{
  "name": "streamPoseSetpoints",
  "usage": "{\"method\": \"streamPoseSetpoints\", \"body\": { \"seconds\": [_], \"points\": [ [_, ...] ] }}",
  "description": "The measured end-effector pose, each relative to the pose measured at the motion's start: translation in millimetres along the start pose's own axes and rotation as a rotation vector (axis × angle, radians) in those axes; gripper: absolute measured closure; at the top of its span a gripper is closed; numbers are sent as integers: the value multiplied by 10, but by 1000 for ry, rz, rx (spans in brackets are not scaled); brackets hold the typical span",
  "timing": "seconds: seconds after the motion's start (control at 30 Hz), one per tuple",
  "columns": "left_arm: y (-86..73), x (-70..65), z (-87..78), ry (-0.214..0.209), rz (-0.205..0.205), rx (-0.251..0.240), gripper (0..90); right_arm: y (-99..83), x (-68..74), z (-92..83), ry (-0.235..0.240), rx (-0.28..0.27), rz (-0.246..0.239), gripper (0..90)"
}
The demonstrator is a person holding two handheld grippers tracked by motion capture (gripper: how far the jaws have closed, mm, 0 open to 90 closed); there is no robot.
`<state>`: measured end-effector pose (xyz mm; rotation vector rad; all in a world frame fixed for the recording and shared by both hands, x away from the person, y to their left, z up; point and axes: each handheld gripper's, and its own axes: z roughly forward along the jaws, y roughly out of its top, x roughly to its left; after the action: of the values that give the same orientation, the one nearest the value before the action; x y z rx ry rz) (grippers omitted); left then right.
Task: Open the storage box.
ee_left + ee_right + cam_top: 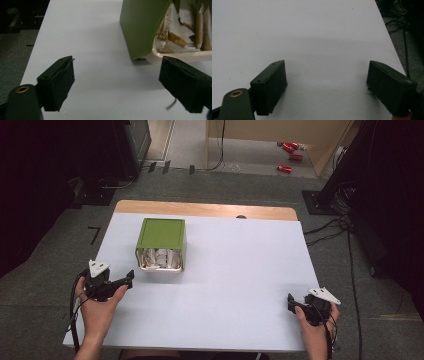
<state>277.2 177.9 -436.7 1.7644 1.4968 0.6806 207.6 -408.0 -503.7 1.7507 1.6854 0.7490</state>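
A green box (161,234) with a cream rim stands on the white table (240,270), left of centre. Its open side faces the person, and several crumpled paper packets (159,258) fill it. My left gripper (129,278) hovers just left of and in front of the box, jaws apart and pointing right toward it. In the left gripper view the green box (140,25) and packets (185,30) sit beyond the open left gripper (117,67), with nothing between its pads. My right gripper (291,301) rests near the table's front right corner. It is open and empty, and the right gripper (327,67) has bare tabletop ahead of it.
A wooden strip (205,210) edges the table's far side. Grey carpet surrounds the table, with cables (325,230) on the floor at the right. Red cans (290,150) lie far back. Dark equipment stands at both sides.
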Motion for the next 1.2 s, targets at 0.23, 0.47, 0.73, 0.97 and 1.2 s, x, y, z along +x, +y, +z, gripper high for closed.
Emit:
{"method": "streamPoseSetpoints", "body": {
  "seconds": [0.23, 0.47, 0.73, 0.97, 1.2],
  "points": [
    [65, -51, 60, -9, -13, -22, 239, 2, -11, 2, 6, 0, 0, 160],
    [112, -115, 129, -25, -10, -31, 320, 5, -14, 3, 9, 3, 3, 159],
    [165, -175, 260, -10, 2, -12, 423, 4, -14, 3, 10, 3, 5, 160],
    [207, -248, 332, 6, 44, 4, 513, 3, -14, 2, 10, 2, 5, 160],
    [216, -292, 427, 16, 49, 13, 575, 2, -15, 2, 11, 1, 6, 159]
  ]
}}
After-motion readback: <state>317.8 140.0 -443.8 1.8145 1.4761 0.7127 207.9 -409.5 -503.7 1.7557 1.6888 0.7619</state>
